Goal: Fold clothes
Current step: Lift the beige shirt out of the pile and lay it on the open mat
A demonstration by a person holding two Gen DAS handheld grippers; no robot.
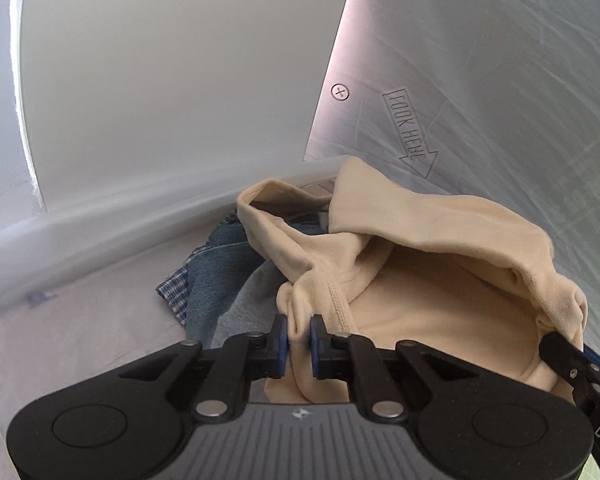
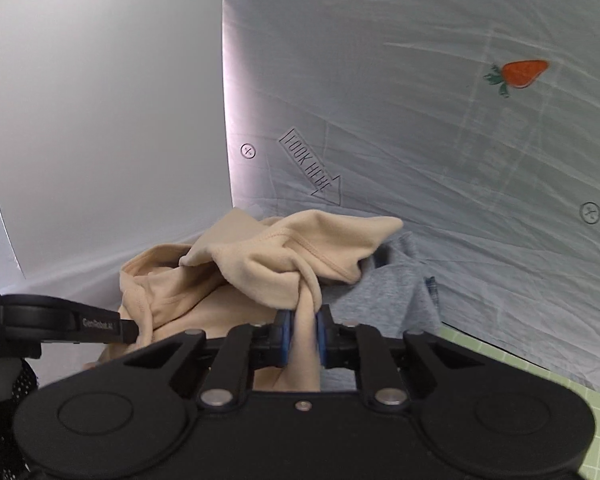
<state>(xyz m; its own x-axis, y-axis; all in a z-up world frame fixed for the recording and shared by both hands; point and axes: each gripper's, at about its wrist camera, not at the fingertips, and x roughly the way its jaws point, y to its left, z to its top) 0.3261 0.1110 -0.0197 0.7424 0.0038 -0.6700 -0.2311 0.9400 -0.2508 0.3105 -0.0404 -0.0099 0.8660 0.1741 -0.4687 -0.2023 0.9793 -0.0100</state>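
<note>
A crumpled cream garment hangs bunched between both grippers. My left gripper is shut on a fold of it at its lower left. My right gripper is shut on another twisted fold of the same cream garment. The right gripper's black finger shows at the right edge of the left wrist view. The left gripper's black finger shows at the left of the right wrist view. Under the cream garment lies a pile: blue denim, a blue checked cloth and a grey garment.
A white wall and its white ledge stand behind the pile. A wrinkled white sheet printed with an arrow and an orange carrot lies to the right. A green grid mat shows at lower right.
</note>
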